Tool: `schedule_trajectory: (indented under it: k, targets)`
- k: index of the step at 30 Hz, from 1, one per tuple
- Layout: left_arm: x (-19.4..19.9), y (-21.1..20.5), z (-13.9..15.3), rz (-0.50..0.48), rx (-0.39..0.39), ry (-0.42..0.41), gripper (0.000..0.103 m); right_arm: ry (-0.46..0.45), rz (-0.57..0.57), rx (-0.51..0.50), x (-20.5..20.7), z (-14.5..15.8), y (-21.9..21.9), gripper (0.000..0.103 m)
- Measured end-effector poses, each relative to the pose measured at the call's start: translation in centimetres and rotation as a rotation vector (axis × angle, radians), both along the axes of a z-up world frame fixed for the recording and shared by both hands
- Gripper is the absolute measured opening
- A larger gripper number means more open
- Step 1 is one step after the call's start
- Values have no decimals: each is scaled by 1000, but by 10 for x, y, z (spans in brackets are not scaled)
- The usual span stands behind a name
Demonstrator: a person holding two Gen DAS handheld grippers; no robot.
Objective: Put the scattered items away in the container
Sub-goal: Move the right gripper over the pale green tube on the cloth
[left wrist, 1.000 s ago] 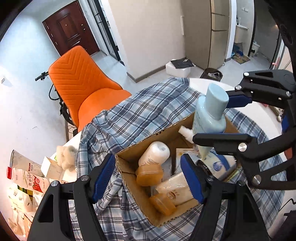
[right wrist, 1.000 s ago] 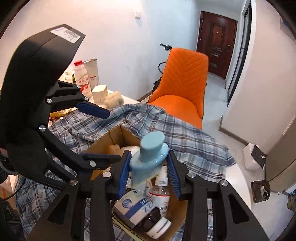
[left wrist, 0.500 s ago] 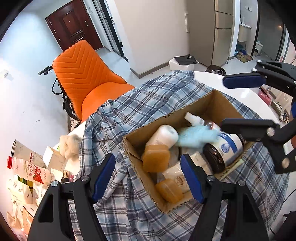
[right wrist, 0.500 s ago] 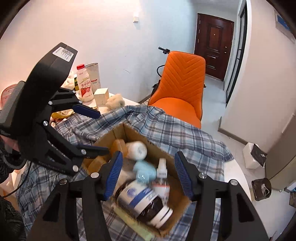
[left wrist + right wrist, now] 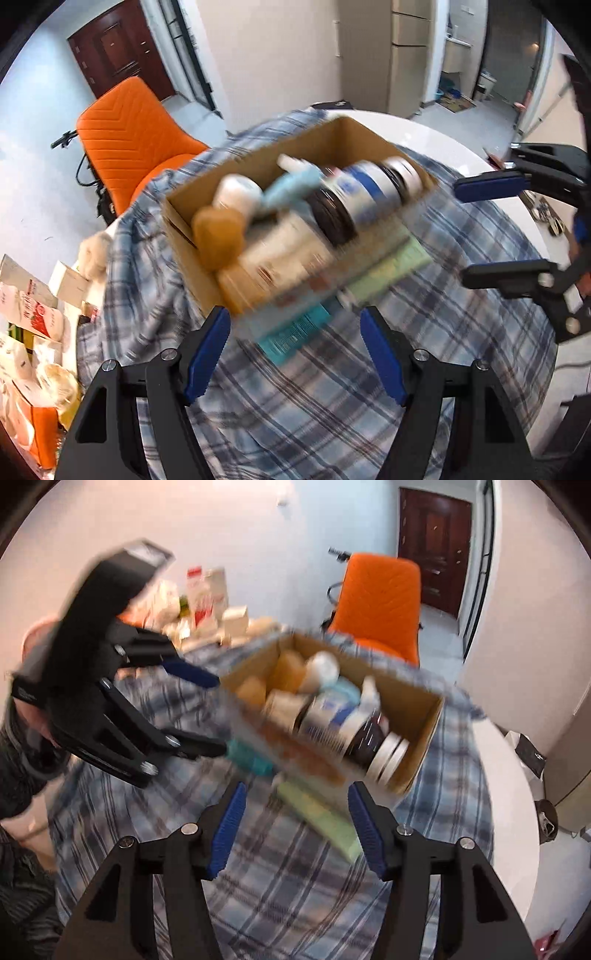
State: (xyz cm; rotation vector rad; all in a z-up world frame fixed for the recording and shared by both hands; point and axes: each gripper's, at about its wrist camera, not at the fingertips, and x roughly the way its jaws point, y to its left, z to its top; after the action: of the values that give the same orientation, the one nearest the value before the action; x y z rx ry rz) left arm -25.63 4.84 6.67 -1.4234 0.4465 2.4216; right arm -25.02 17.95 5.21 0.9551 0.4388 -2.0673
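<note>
Both views are bright with even indoor light, and shadows are soft and faint. Motion blur smears the cardboard box (image 5: pixel 354 140) and the bottles inside it, and the plaid cloth (image 5: pixel 461 258) around them. In the right wrist view the other claw (image 5: pixel 218 712) is streaked as well. Fisheye distortion bends the walls and the door (image 5: pixel 436 546), and black corners frame each round picture.
</note>
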Motion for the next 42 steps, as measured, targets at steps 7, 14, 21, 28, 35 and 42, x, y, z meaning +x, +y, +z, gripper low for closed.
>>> schedule_trajectory:
  k: [7, 14, 21, 28, 35, 42]
  targets:
    - [29, -9, -38, 14, -36, -46, 75, -29, -47, 53, 0, -54, 7, 57]
    - [24, -27, -67, 81, -3, -98, 75, -23, -105, 120, -17, -76, 19, 57]
    - [16, -28, -74, 92, 0, -96, 75, -38, -125, 108, -39, -81, 20, 56]
    - [5, -9, -77, 55, 2, -101, 75, -70, -109, 104, -47, -88, 13, 50]
    - [9, 2, -76, 17, 15, -100, 75, -98, -67, 98, -24, -85, 11, 37]
    - [19, 0, -79, 7, 15, -104, 75, -119, 34, 94, 19, -81, -4, 37]
